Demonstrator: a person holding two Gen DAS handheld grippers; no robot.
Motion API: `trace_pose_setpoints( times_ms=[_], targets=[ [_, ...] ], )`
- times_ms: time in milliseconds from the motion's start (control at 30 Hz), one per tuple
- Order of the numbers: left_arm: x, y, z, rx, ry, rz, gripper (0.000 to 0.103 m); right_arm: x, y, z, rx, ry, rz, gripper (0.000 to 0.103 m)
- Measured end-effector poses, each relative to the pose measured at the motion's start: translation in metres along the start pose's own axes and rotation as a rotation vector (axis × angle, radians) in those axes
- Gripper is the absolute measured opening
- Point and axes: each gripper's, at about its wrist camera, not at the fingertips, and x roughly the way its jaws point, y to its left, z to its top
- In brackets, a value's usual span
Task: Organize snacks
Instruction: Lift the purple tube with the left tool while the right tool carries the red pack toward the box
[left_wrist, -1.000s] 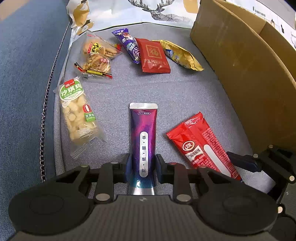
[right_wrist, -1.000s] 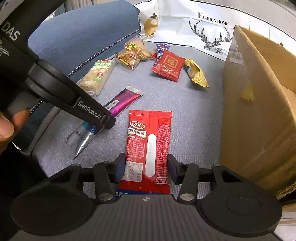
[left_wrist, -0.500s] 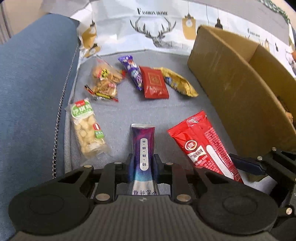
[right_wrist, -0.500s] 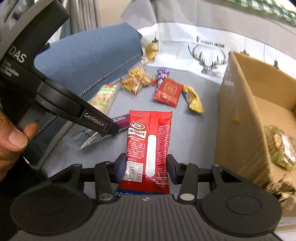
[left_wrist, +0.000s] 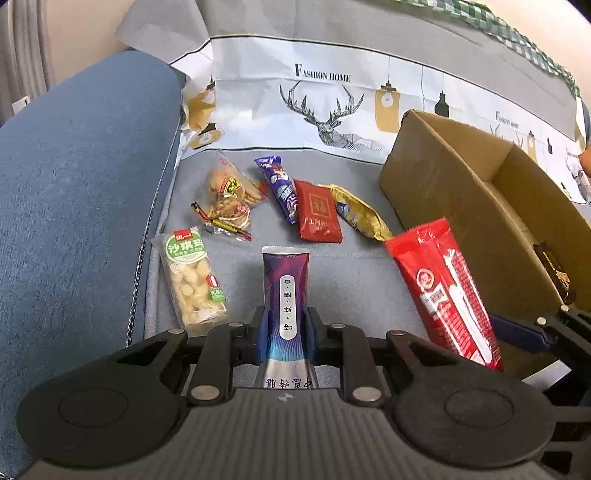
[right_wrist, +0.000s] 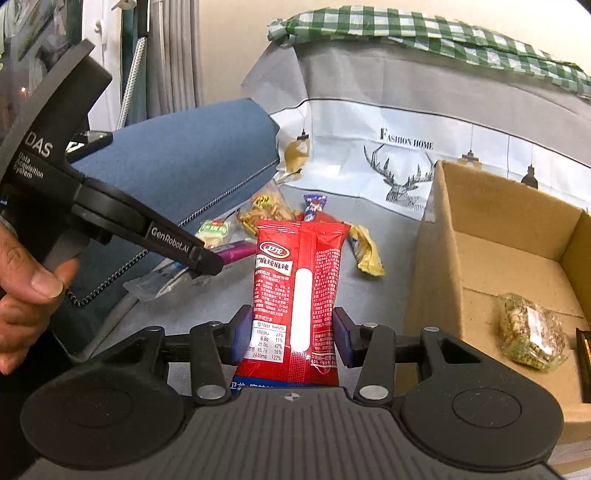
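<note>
My left gripper (left_wrist: 285, 328) is shut on a purple snack packet (left_wrist: 286, 291) and holds it above the grey sofa seat (left_wrist: 351, 280). My right gripper (right_wrist: 290, 338) is shut on a red snack packet (right_wrist: 301, 280), lifted off the seat; it also shows in the left wrist view (left_wrist: 443, 291). The open cardboard box (right_wrist: 491, 258) stands to the right, with a clear bag of green-brown snack (right_wrist: 532, 336) inside. Several snack packets lie on the seat: a green-labelled cake bar (left_wrist: 194, 280), a clear cracker bag (left_wrist: 229, 199), a purple bar (left_wrist: 280, 188), a dark red sachet (left_wrist: 317, 216) and a yellow packet (left_wrist: 360, 216).
A blue sofa armrest (left_wrist: 74, 206) rises on the left. A deer-print cloth (left_wrist: 332, 107) covers the backrest. The box's near wall (left_wrist: 461, 229) stands close to the right of both grippers. The left gripper's body (right_wrist: 110, 214) and the hand holding it fill the right wrist view's left.
Both grippers have lifted their packets off the seat and tilted upward. The red packet has moved nearer the box, whose inside now shows.
</note>
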Motion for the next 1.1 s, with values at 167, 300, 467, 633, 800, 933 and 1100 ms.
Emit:
trace_pose_setpoints(
  times_ms=[167,300,467,633,800,933,1100],
  targets=[
    [-0.009,0.001,-0.001,-0.012,-0.052,-0.010,0.022,-0.010,-0.003,0.005,0.007,-0.059,-0.001,0.048],
    [-0.019,0.002,-0.002,-0.034,-0.110,-0.020,0.022,-0.022,-0.010,0.009,0.009,-0.105,0.001,0.048],
    [-0.026,0.000,0.003,-0.056,-0.152,-0.029,0.022,-0.042,-0.029,0.024,0.042,-0.188,-0.004,0.048],
    [-0.031,-0.011,0.011,-0.051,-0.174,-0.034,0.022,-0.069,-0.067,0.054,0.135,-0.275,-0.021,0.048],
    [-0.042,-0.025,0.020,-0.042,-0.219,-0.047,0.022,-0.090,-0.119,0.086,0.154,-0.366,-0.084,0.048],
    [-0.053,-0.041,0.026,-0.020,-0.263,-0.065,0.022,-0.086,-0.155,0.077,0.153,-0.357,-0.180,0.048],
    [-0.065,-0.066,0.032,0.022,-0.337,-0.084,0.022,-0.080,-0.190,0.061,0.275,-0.290,-0.232,0.047]
  ],
)
